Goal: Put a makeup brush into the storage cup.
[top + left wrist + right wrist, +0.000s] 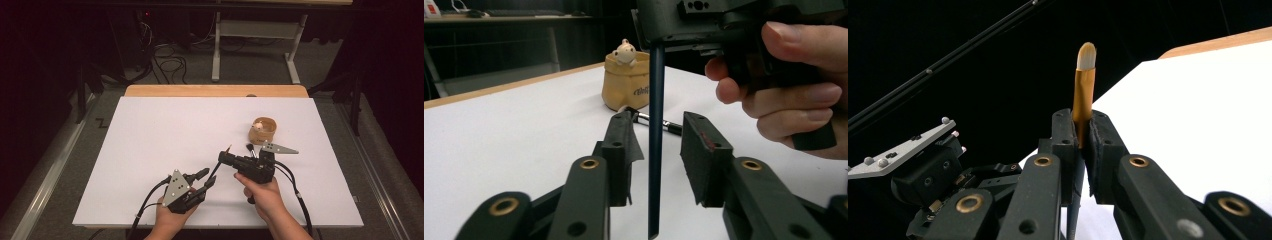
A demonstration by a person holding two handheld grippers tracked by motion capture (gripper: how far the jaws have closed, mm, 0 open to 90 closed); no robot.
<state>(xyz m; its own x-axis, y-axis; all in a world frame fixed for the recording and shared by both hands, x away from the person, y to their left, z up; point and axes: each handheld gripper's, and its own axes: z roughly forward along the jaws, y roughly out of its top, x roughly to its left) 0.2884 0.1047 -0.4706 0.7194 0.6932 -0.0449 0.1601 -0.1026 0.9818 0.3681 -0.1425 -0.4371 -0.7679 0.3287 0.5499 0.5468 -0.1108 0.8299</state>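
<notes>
Item 1: makeup brush. Slim dark handle, gold ferrule, pale soft tuft at the tip. It was held off the table, clamped at the ferrule end by the right gripper, whose jaws were pressed tight on it; the handle ran down between the jaws of the left gripper, which stood apart on either side of the shaft without pressing it. In the high view the brush lay between the 2 grippers near the front middle of the white board.

Handling, judged: light and stiff along the handle, smooth and likely to slip or pivot in a single pinch; the tuft was soft and would deform if squeezed. Best taken on the handle or ferrule, never on the bristles.

Item 2: small wooden-coloured cup with a little figure on its rim, standing upright beyond the right gripper, near but apart.

Item 3: a second brush lay flat on the board just in front of the cup.

Obstructions: none between grippers and cup except that lying brush; the left gripper sat close beneath the held handle.
</notes>
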